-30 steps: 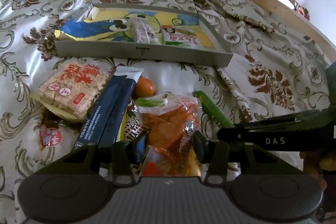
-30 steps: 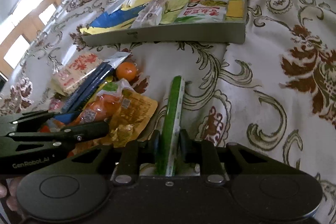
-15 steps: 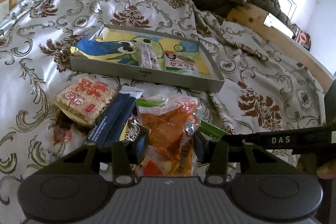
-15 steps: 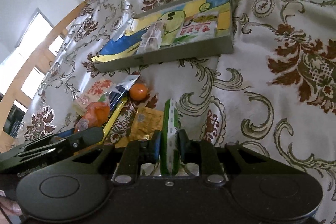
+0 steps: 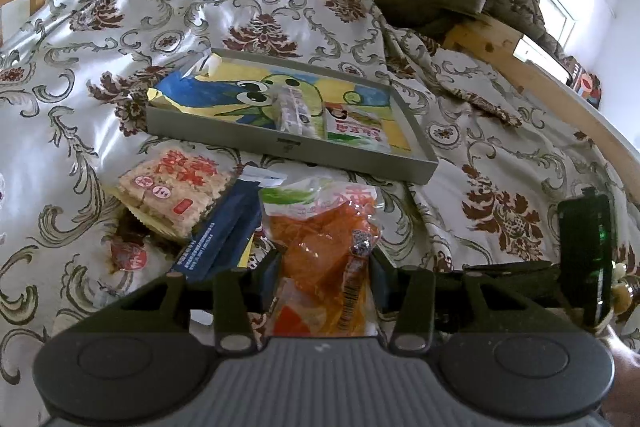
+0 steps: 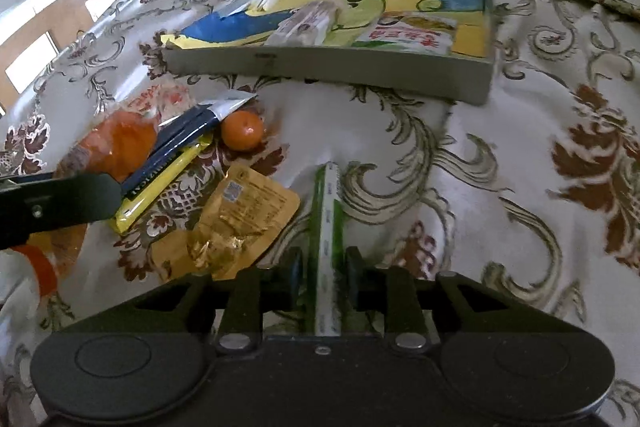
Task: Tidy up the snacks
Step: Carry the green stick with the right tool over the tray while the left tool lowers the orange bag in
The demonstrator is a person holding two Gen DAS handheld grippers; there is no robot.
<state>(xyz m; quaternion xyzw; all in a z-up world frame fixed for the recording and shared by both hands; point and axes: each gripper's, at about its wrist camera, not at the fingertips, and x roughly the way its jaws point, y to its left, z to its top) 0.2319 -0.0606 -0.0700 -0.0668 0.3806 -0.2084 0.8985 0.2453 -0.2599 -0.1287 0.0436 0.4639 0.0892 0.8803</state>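
A bed covered in a cream satin bedspread (image 5: 280,7) with brown floral scrolls fills both wrist views.

From the left wrist view, the left gripper (image 5: 324,267) is clenched on a clear bag of orange snacks (image 5: 324,227), its pads pressing the bag's two sides. At 12 o'clock from the bag sits a shallow grey tray (image 5: 288,147) that already holds a large cartoon-printed bag (image 5: 240,91), a small clear packet (image 5: 292,107) and a red-lettered sachet (image 5: 356,131). At 10 o'clock lie a cracker pack (image 5: 172,187) and dark blue stick sachets (image 5: 224,231).

From the right wrist view, the right gripper (image 6: 322,271) grasps a long green stick packet (image 6: 326,227) that points toward 12 o'clock; whether its far tip touches the cloth is hard to judge. At 10 o'clock from it lie a crumpled gold pouch (image 6: 240,219), a yellow stick (image 6: 160,187) and a small orange fruit (image 6: 242,131).
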